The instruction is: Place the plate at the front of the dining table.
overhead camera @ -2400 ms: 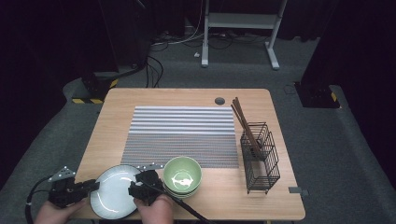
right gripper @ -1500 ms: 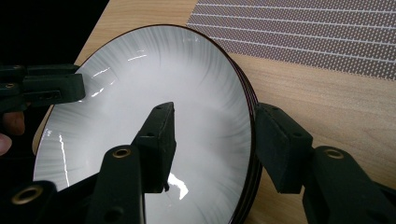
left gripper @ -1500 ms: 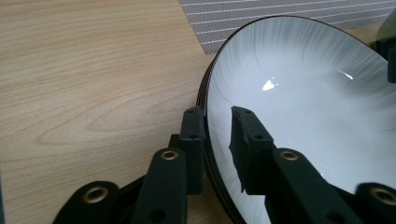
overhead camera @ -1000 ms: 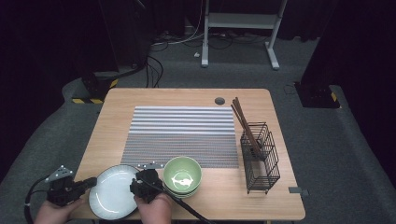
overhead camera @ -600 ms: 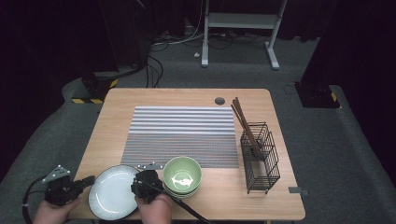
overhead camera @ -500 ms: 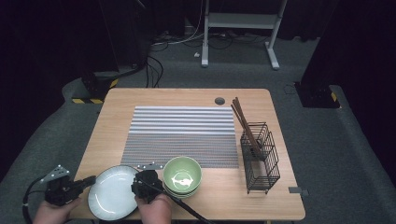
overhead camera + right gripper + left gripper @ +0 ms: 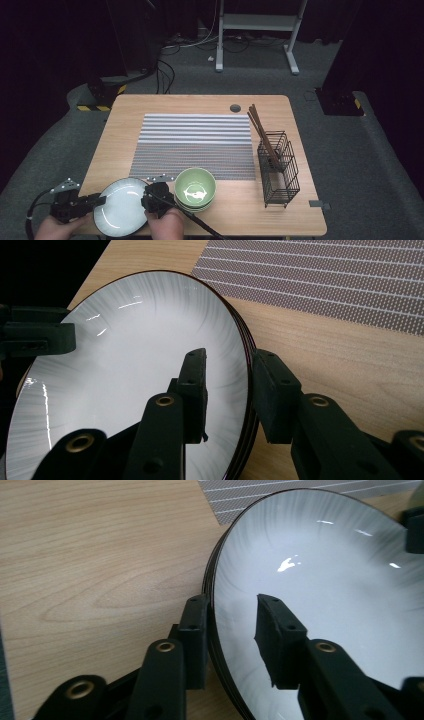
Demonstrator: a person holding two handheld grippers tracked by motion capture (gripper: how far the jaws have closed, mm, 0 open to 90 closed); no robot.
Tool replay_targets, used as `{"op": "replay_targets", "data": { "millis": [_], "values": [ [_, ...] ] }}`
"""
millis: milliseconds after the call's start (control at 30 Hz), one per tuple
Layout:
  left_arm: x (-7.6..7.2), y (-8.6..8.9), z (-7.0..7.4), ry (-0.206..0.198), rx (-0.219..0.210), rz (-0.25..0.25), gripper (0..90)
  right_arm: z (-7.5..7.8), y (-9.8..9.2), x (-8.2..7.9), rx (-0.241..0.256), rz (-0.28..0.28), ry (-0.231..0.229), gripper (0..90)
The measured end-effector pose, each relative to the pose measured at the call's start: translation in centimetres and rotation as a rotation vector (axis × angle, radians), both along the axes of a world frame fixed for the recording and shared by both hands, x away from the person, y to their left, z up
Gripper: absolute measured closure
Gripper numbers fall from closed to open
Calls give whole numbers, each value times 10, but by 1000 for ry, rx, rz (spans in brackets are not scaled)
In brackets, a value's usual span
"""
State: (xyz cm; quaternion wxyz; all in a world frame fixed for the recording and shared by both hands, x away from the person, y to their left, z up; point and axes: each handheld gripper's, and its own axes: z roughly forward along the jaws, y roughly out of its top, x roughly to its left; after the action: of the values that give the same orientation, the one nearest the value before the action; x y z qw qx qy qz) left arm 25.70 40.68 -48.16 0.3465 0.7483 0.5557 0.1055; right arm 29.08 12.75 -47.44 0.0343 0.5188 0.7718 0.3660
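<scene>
Shifted slightly left since a moment ago, both grippers, left (image 7: 97, 201) and right (image 7: 146, 201), clamp opposite rims of a glossy white, dark-edged plate (image 7: 121, 206) at the table's (image 7: 200, 107) near edge.

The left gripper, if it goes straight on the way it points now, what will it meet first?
Probably the right gripper: the left gripper points across the white plate, whose opposite rims they straddle. Past it sits the green bowl.

Tilted grey-white plate (image 7: 121, 206), table's near-left edge
</scene>
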Motion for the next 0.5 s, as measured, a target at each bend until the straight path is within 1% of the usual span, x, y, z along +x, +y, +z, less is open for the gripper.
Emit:
{"op": "replay_targets", "data": {
  "millis": [33,100,167,267,400,500],
  "values": [
    [0,-1,0,-3,3,7,683,0,0,0,3,-3,8,676],
    [0,-1,0,-10,20,9,717,0,0,-1,2,-7,4,699],
    [0,-2,0,-15,30,12,717,-1,0,-1,1,-10,1,704],
    [0,-3,0,-17,33,14,719,-2,2,-1,0,-12,0,732],
    [0,-1,0,-21,30,15,735,-3,4,-1,-8,-8,-13,736],
    [0,0,0,-20,24,12,753,-3,5,0,-9,-5,-12,736]
  ]
}}
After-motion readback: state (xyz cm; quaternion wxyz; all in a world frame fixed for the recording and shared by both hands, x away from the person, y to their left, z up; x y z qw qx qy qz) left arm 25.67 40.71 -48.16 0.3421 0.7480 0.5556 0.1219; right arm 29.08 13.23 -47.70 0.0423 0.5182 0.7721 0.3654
